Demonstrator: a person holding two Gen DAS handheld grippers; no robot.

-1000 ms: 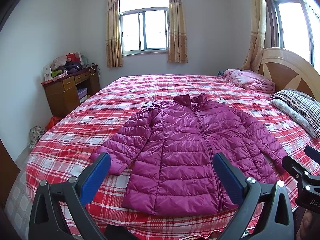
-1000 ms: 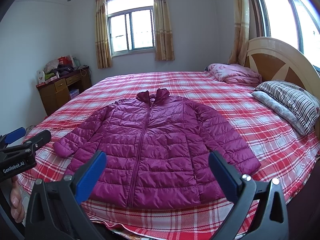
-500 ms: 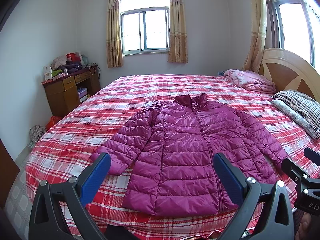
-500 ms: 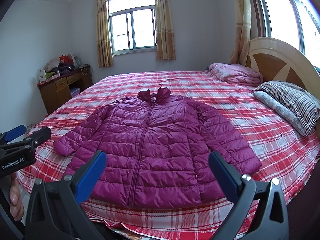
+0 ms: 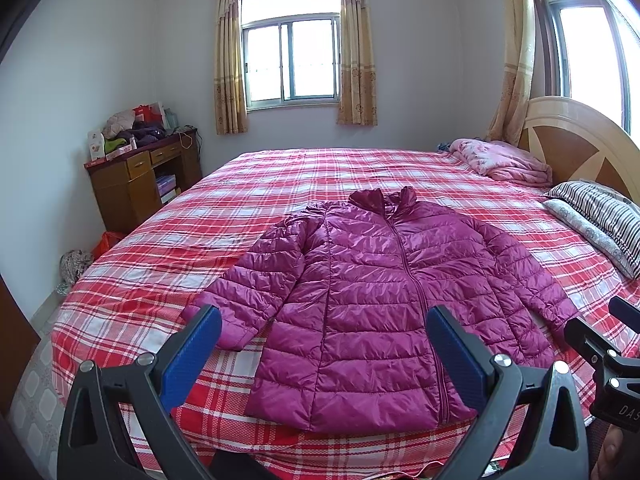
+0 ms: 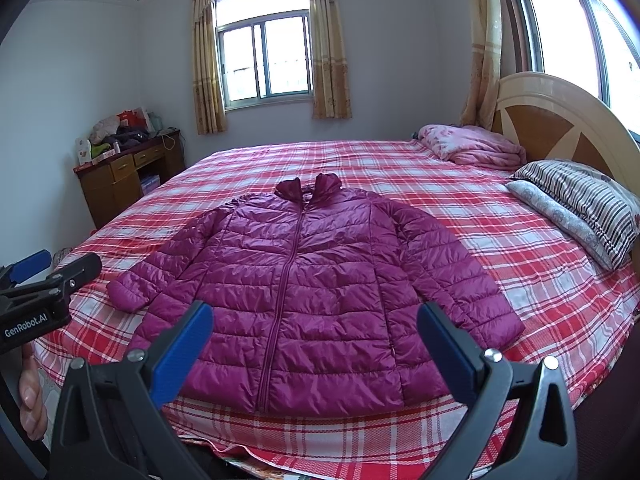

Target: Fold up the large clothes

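A magenta quilted puffer jacket (image 5: 376, 292) lies flat and zipped, front up, on the red plaid bed (image 5: 280, 184), collar toward the far window, both sleeves spread out. It also shows in the right wrist view (image 6: 304, 280). My left gripper (image 5: 324, 340) is open and empty, held in the air before the jacket's hem. My right gripper (image 6: 314, 334) is open and empty, also before the hem. The right gripper appears at the left view's right edge (image 5: 600, 344); the left gripper appears at the right view's left edge (image 6: 48, 280).
A striped pillow (image 6: 592, 200) and a pink folded blanket (image 6: 472, 148) lie by the wooden headboard (image 6: 560, 120) on the right. A cluttered wooden desk (image 5: 136, 176) stands at the left wall. A bag and bundle (image 5: 76, 260) sit on the floor there.
Both grippers have drifted slightly; the jacket sits marginally differently in view. Nothing has been taken hold of and the jaws stay open.
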